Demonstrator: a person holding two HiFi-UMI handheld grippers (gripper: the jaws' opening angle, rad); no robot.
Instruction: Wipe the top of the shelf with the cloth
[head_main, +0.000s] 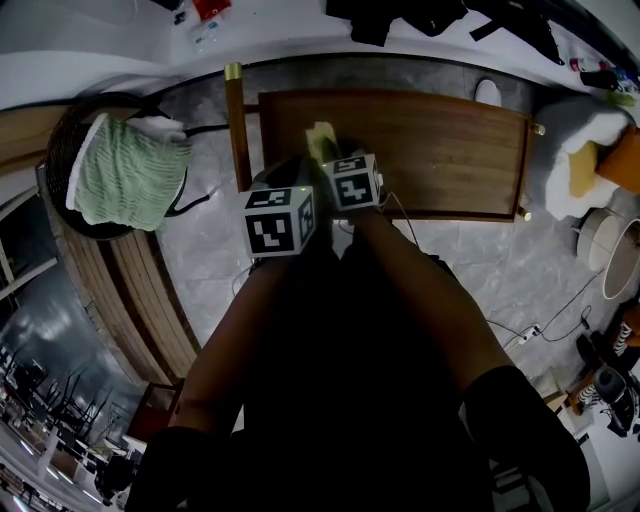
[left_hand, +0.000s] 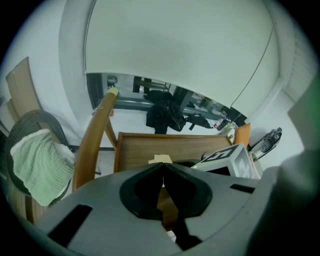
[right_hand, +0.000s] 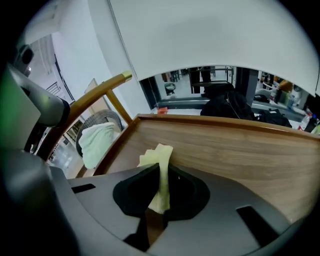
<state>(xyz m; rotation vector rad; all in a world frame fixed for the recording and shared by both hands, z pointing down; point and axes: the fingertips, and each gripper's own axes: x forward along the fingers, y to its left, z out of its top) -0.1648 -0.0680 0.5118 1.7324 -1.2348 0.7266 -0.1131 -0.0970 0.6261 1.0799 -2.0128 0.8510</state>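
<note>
The shelf top (head_main: 450, 150) is a brown wooden board with a raised rim. A pale yellow cloth (head_main: 320, 140) sticks up near its left end. My right gripper (head_main: 335, 160) is shut on that cloth; in the right gripper view the cloth (right_hand: 159, 155) is pinched between the jaws (right_hand: 162, 167) just over the wood (right_hand: 240, 150). My left gripper (head_main: 285, 190) hovers close beside it at the shelf's near left corner. In the left gripper view its jaws (left_hand: 163, 166) meet with nothing between them, and the cloth (left_hand: 160, 159) shows just beyond on the shelf (left_hand: 140, 150).
A dark round basket with a green towel (head_main: 125, 170) stands left of the shelf. A wooden post with a brass cap (head_main: 236, 125) rises at the shelf's left edge. Dark clothes (head_main: 430, 15) lie behind. A white fluffy seat (head_main: 590, 150) and cables (head_main: 540, 325) are at right.
</note>
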